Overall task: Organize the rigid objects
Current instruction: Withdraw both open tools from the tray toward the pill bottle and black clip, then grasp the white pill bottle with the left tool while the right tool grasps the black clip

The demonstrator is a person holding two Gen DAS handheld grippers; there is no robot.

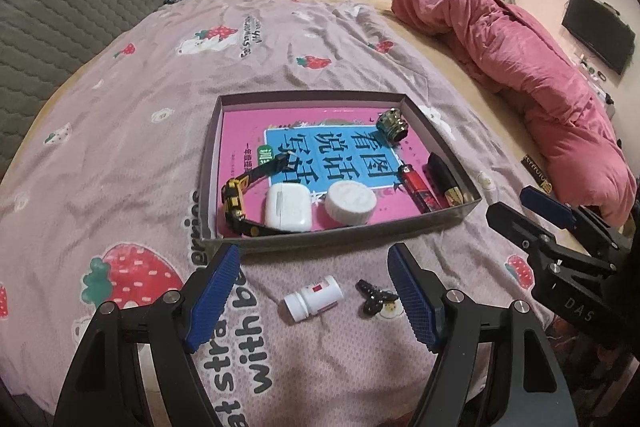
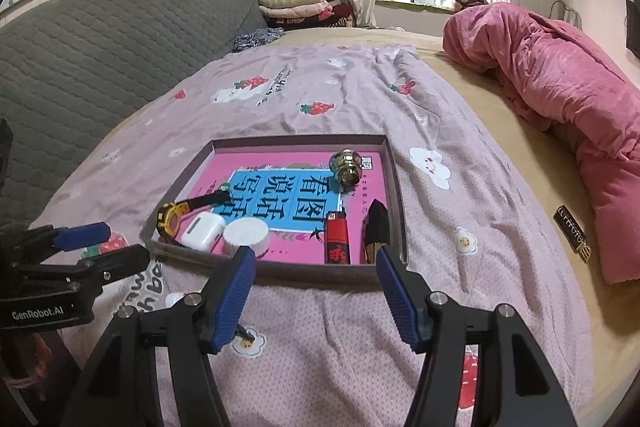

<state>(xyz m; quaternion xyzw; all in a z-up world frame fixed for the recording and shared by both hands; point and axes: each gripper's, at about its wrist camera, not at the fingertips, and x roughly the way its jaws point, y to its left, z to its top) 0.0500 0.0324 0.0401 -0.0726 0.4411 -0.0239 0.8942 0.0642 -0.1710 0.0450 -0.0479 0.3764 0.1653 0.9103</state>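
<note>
My left gripper (image 1: 314, 291) spread, empty; right gripper (image 2: 316, 291) spread, empty. Tray (image 1: 340, 233): six items. Sheet: one white bottle (image 1: 314, 297), one black clip (image 1: 374, 297).

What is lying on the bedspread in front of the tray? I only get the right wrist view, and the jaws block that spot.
Observer: A small white bottle lies on its side there, outside the tray.
Operator: Anything beside it?
Observer: Yes, a small black object, possibly keys, just right of the bottle and not touching it.
Operator: Is the other gripper holding something?
Observer: No. The left gripper is open and empty, aimed toward the bottle.
</note>
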